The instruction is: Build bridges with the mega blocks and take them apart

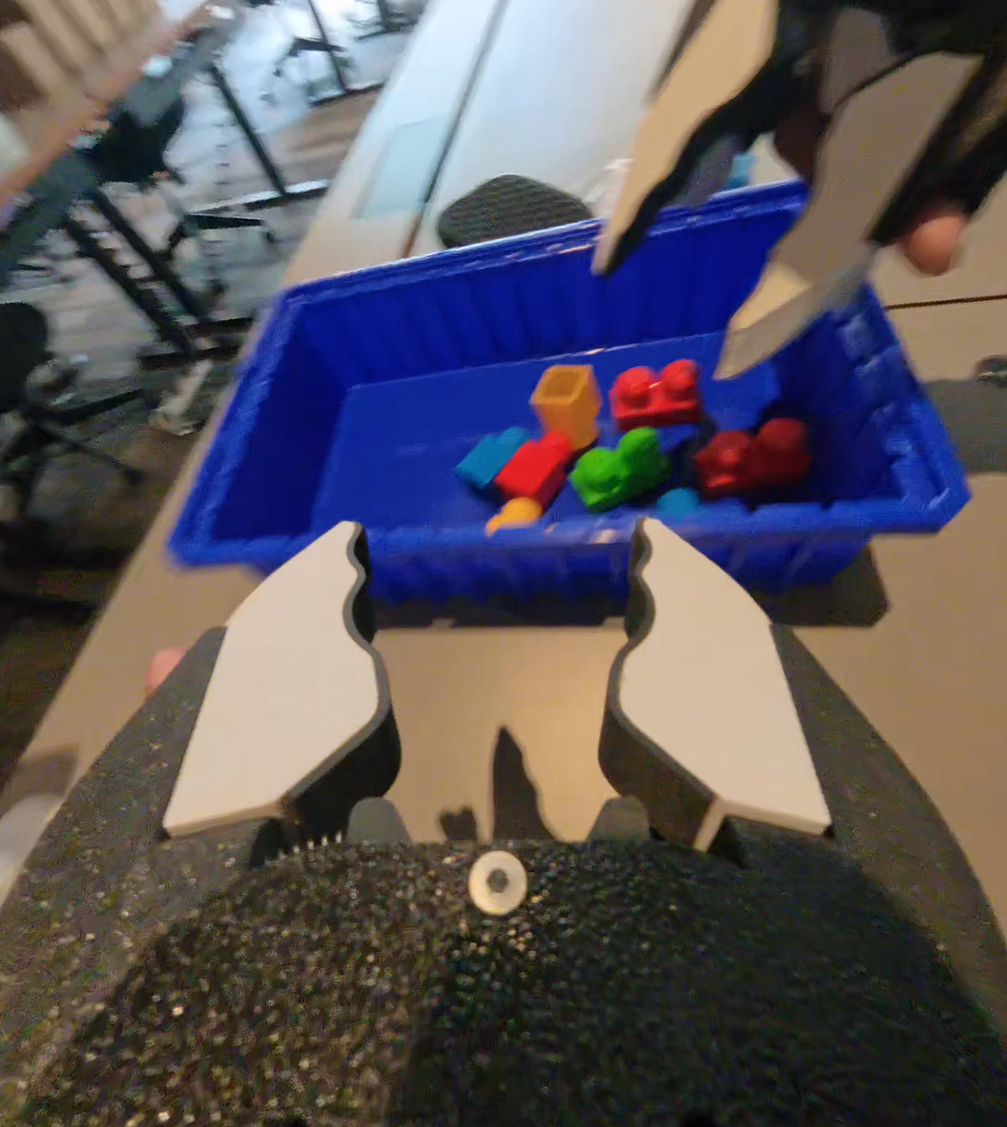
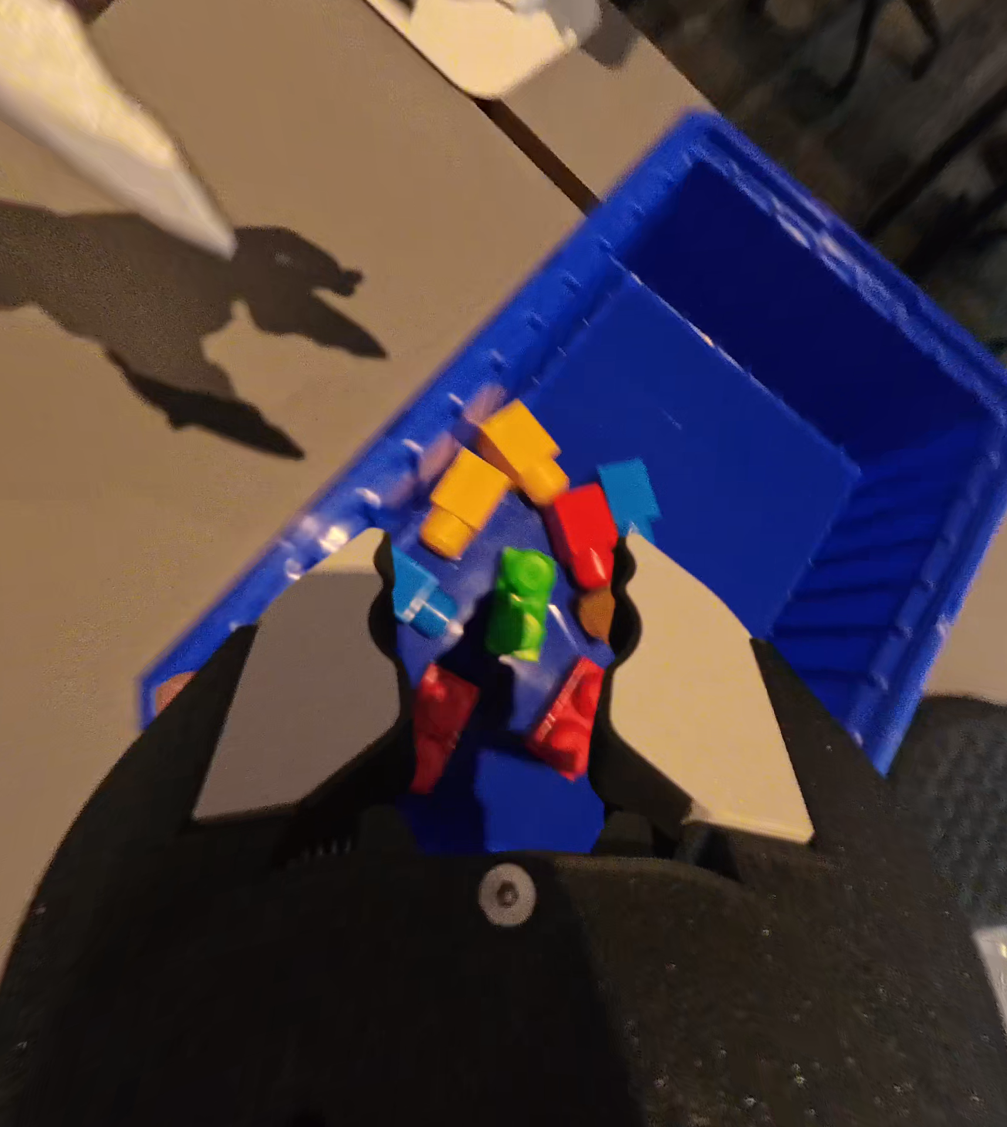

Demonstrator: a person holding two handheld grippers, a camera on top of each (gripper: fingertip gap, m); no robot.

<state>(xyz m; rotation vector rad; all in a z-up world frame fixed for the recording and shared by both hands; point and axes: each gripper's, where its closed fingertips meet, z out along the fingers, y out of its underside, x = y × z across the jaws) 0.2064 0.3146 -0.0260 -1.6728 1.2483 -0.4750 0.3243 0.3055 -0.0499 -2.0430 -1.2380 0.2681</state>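
Note:
A blue bin (image 1: 550,567) on the tan table holds several loose mega blocks: a green one (image 1: 620,466), red ones (image 1: 656,393), an orange one (image 1: 568,402) and light blue ones (image 1: 492,457). My left gripper (image 1: 498,533) is open and empty, just short of the bin's near wall. My right gripper (image 1: 665,317) hangs open above the bin's right end. In the right wrist view the right gripper (image 2: 501,540) is open over the blocks, with the green block (image 2: 519,604) between its fingers, below them. The bin's rim (image 2: 489,366) runs diagonally there.
Bare tan table (image 1: 946,701) lies right of the bin. The table edge (image 1: 141,616) drops off at left to office chairs and desk frames. One finger of the left gripper (image 2: 92,140) shows top left in the right wrist view, with shadows on the table.

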